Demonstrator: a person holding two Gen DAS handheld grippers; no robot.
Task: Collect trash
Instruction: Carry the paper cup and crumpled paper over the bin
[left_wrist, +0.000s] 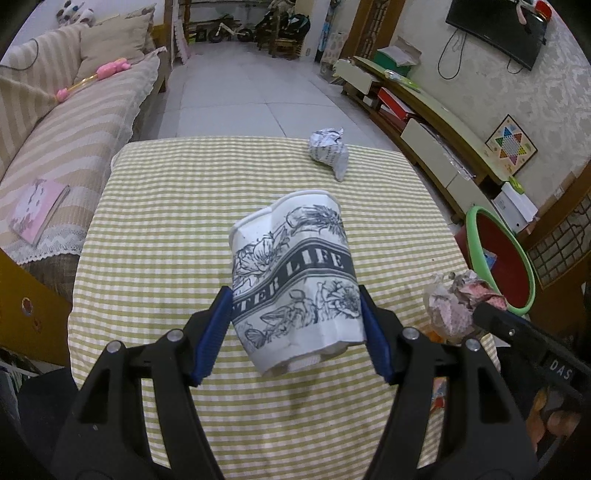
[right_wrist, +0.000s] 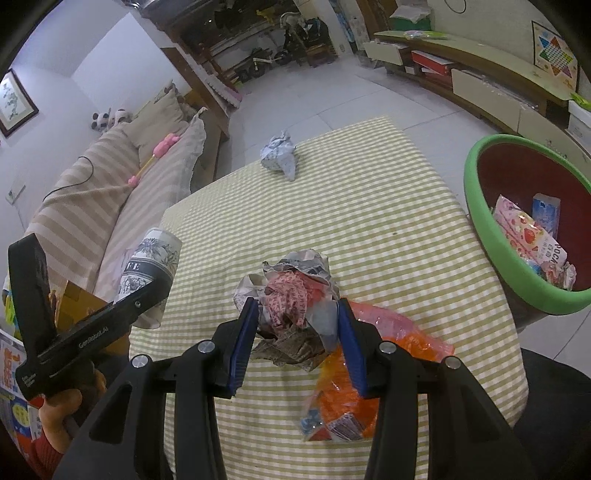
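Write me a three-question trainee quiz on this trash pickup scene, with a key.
1. True or false: the left gripper is shut on the crumpled paper cup.
2. Multiple choice: what does the right gripper hold? A) a crumpled paper wad B) a book C) a toy
3. Fill in: the bin beside the table has a ____ rim.

Key:
1. True; both blue pads press the cup's sides and it is lifted off the checked cloth.
2. A; the crumpled paper wad sits between its pads.
3. Green. Another paper ball lies at the table's far end, uncollected.
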